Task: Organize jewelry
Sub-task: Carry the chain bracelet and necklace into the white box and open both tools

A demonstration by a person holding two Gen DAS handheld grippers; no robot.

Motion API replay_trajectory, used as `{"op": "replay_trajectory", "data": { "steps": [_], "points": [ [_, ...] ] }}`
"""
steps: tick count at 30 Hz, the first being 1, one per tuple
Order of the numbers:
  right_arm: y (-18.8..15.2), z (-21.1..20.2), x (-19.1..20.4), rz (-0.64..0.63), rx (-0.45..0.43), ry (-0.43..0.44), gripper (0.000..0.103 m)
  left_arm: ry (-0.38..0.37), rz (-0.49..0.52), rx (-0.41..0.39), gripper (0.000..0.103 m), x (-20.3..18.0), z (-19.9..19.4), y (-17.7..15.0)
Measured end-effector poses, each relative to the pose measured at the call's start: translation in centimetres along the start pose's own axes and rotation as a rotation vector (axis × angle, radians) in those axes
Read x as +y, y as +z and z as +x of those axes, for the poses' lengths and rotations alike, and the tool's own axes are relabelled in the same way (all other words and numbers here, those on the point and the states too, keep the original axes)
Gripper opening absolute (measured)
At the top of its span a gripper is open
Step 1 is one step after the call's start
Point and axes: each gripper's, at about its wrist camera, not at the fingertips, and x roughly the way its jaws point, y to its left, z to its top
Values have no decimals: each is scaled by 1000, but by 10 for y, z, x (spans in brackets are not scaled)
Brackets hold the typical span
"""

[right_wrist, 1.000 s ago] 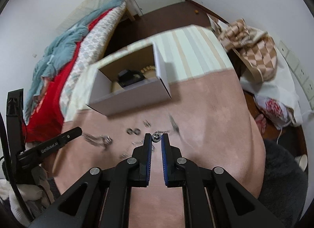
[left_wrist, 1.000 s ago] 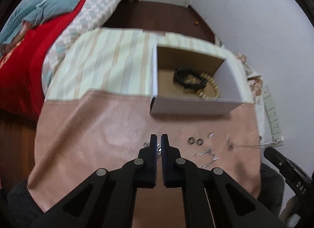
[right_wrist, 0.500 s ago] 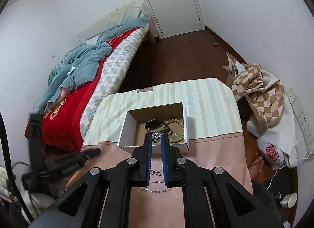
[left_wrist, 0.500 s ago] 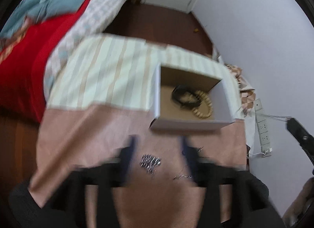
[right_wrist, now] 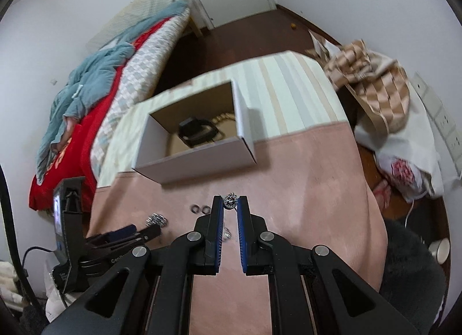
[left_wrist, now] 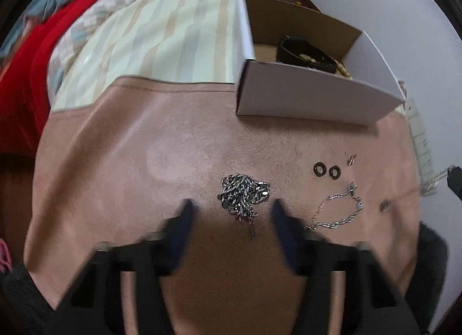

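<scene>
Jewelry lies scattered on the pink cloth (left_wrist: 121, 161) that covers the near half of the table, just in front of an open white cardboard box (left_wrist: 311, 98). Left gripper (left_wrist: 231, 213) hangs low over the cloth with its jaws spread wide, one on each side of a heaped silver chain (left_wrist: 244, 193), neither touching it. To the right of that heap sit two small dark rings (left_wrist: 326, 170) side by side, and nearer the edge a thin silver bracelet (left_wrist: 337, 210) lies in a loose loop. Inside the box a black watch (left_wrist: 303, 52) rests against a string of pale beads (left_wrist: 343, 70). Right gripper (right_wrist: 230, 205) is held above the cloth, its jaws pinching a small round silver pendant (right_wrist: 230, 200) at the very tips, short of the box's front wall. Beyond the table, a bed with a red cover (right_wrist: 86, 121) and a blue blanket (right_wrist: 95, 75) runs along the wall.
</scene>
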Motion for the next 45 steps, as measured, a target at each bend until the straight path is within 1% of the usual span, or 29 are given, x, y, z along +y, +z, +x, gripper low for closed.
{"op": "replay_trajectory", "data": {
  "steps": [1,3,4,8,15,20,24,28,30,32,35,37,42,45],
  "points": [
    [-2,3,-4,10,7,-3,10,5,12,4,10,-2,2,0],
    [-4,6,-8,21,17,-6,10,11,26,-14,7,-5,2,-2],
    [-4,7,-10,22,17,-9,10,8,26,-29,2,-5,-1,-2],
    [2,2,-10,22,4,-5,10,-39,-5,-62,2,0,-18,3],
    [19,-18,0,17,-49,31,10,-135,-28,-152,2,7,-73,20],
    [34,-37,14,3,-85,68,10,-199,-42,-198,2,9,-101,37],
    [58,-54,31,-35,-116,112,10,-252,-25,-257,2,2,-136,60],
    [88,-69,52,-84,-162,140,10,-263,-1,-318,2,-5,-162,93],
    [106,-71,63,-119,-178,137,10,-255,7,-335,2,-7,-164,108],
    [120,-67,71,-144,-178,129,10,-242,19,-344,1,-9,-163,124],
    [139,-45,78,-169,-143,110,10,-227,14,-322,1,-8,-146,143],
    [149,-22,80,-181,-101,91,10,-221,13,-295,1,-7,-131,151],
    [163,37,75,-200,9,20,10,-190,13,-179,2,-5,-74,168],
    [167,64,71,-215,49,-26,10,-172,27,-128,2,-7,-50,172]
  ]
}}
